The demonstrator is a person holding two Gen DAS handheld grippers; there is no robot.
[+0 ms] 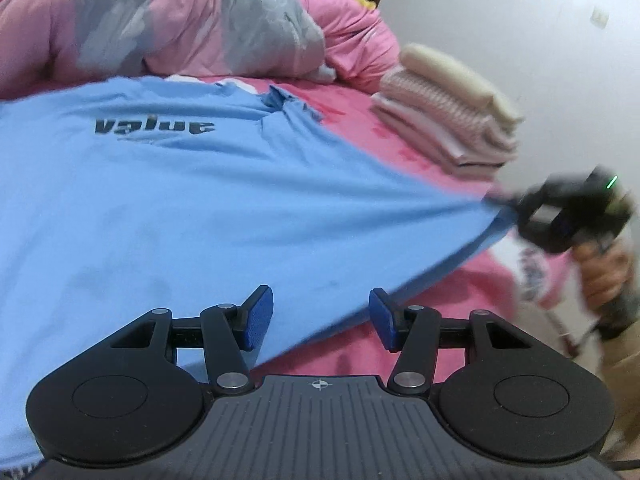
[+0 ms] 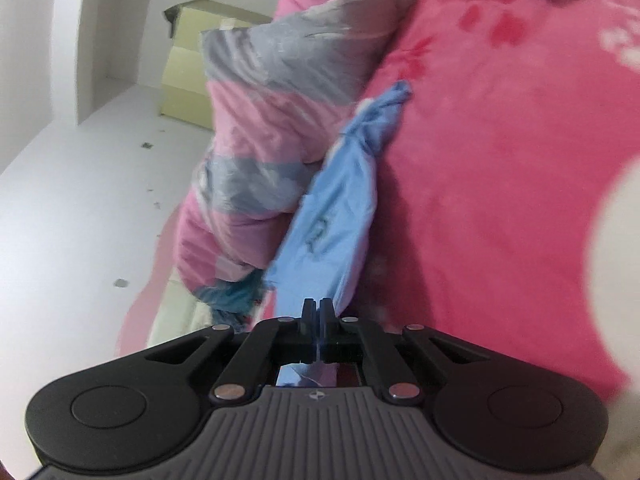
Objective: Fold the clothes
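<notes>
T-shirt (image 1: pixel 168 184) spread on the bed (image 1: pixel 420 320) — quilt (image 1: pixel 168 20) behind, folded stack (image 1: pixel 448 116) to its right.

your left gripper (image 1: pixel 321 314) has matte black linkage arms, each pinned with round silver pivot screws, and two blue textured pads (image 1: pixel 260 316) at the fingertips. behind the arms sit two broad black round housings, each with a raised disc on top. between them runs a dark grey ribbed plate bearing a small white crosshair mark.

your right gripper (image 2: pixel 318 312) is the same make: black arms, silver screws, grey ribbed plate with the same crosshair, round black housings at both sides. seen from the left wrist view, its body is a blurred black block with a thin green light on top, and your hand (image 1: pixel 604 276) is around its handle.
</notes>
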